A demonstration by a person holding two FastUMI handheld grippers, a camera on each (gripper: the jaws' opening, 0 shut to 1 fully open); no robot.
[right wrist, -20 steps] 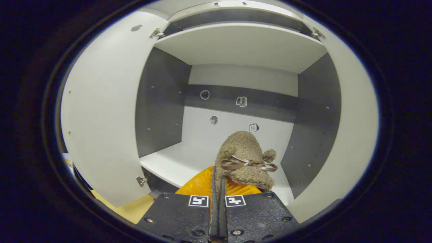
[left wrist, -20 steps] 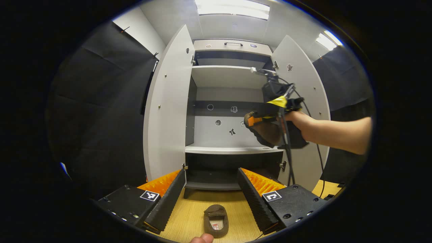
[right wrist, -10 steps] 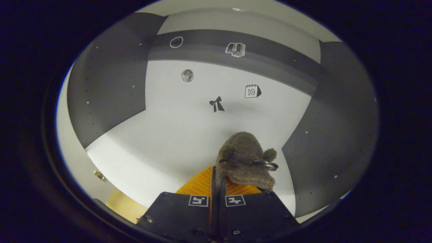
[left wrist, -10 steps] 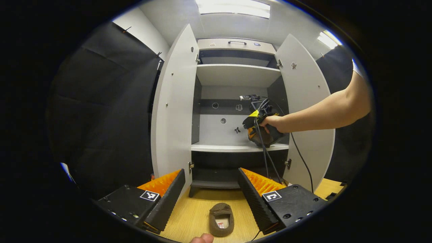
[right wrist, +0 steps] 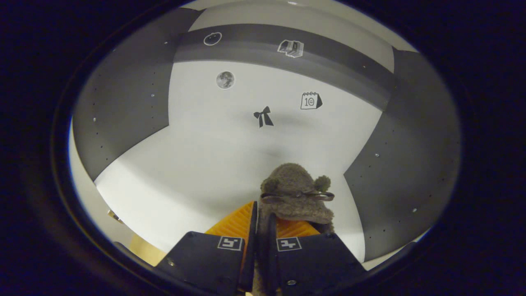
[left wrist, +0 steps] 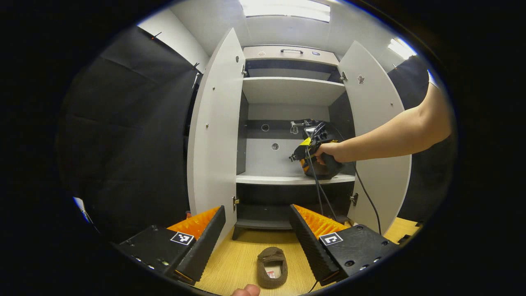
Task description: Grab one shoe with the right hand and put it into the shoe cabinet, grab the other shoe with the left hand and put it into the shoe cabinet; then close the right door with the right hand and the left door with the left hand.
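Spread wide were the jaws of the left gripper (left wrist: 257, 230), with nothing held between them, low above the wooden floor (left wrist: 234, 263). On that floor, between and just beyond the two fingers, a brown slipper (left wrist: 272, 267) was seen lying, its opening turned upward, in front of the shoe cabinet (left wrist: 287, 53).

Both cabinet doors were seen standing open: the left door (left wrist: 213, 131) and the right door (left wrist: 378, 123). Farther off, a bare arm (left wrist: 394, 131) was stretched into the cabinet from the right, and the right gripper (left wrist: 314, 158) was held over the white middle shelf (left wrist: 267, 179).

In the right gripper view, the right gripper's (right wrist: 259, 230) jaws were pressed almost together and pinched on the edge of the other slipper (right wrist: 298, 193), a fuzzy brown one with a bow. That slipper was held just above the white shelf (right wrist: 185, 172), near its right side, inside the cabinet. Whether its sole touched the shelf could not be told. Small stickers (right wrist: 263, 116) were seen on the back wall.
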